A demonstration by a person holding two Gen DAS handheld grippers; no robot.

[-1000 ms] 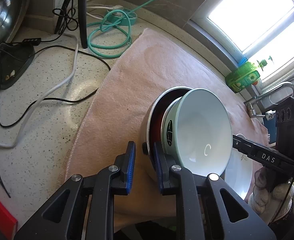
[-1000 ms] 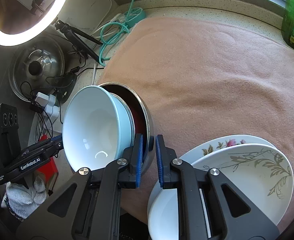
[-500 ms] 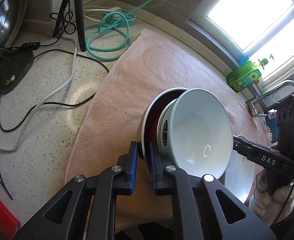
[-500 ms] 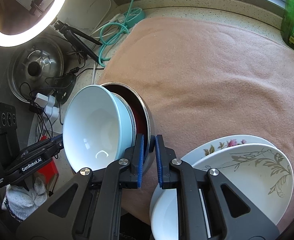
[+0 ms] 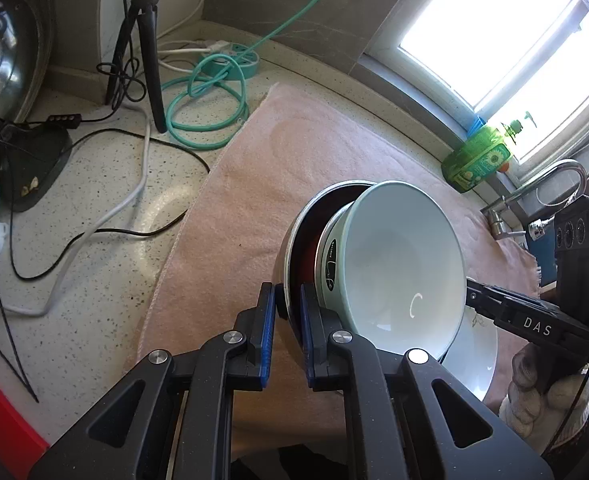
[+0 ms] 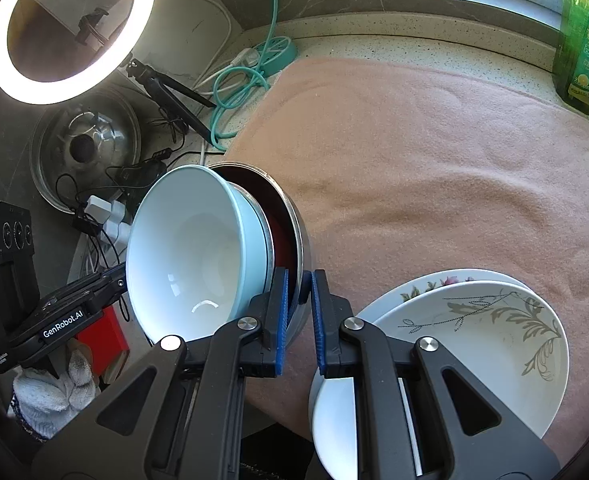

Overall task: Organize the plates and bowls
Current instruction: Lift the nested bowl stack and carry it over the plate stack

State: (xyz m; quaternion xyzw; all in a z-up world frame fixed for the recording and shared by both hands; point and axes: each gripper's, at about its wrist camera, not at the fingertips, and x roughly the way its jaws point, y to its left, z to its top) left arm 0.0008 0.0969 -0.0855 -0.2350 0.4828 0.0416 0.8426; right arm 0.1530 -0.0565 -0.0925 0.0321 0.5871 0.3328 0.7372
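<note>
Both grippers clamp the rim of the steel bowl [image 5: 294, 240] from opposite sides: the left gripper [image 5: 287, 312] and the right gripper [image 6: 299, 292] each have their jaws narrow, pads pressed on the thin metal edge. The pale bowl [image 6: 190, 248] sits nested inside, and the pair is tipped steeply over the pink towel [image 6: 434, 168], just beside the stacked plates [image 6: 474, 332]. The steel bowl is probably light and stiff but slick at the rim; the pale one looks ceramic, so heavier, brittle and free to slide out. The rim grip seems right, though levelling the pair before moving it looks wise, since nothing pins the inner bowl.
</note>
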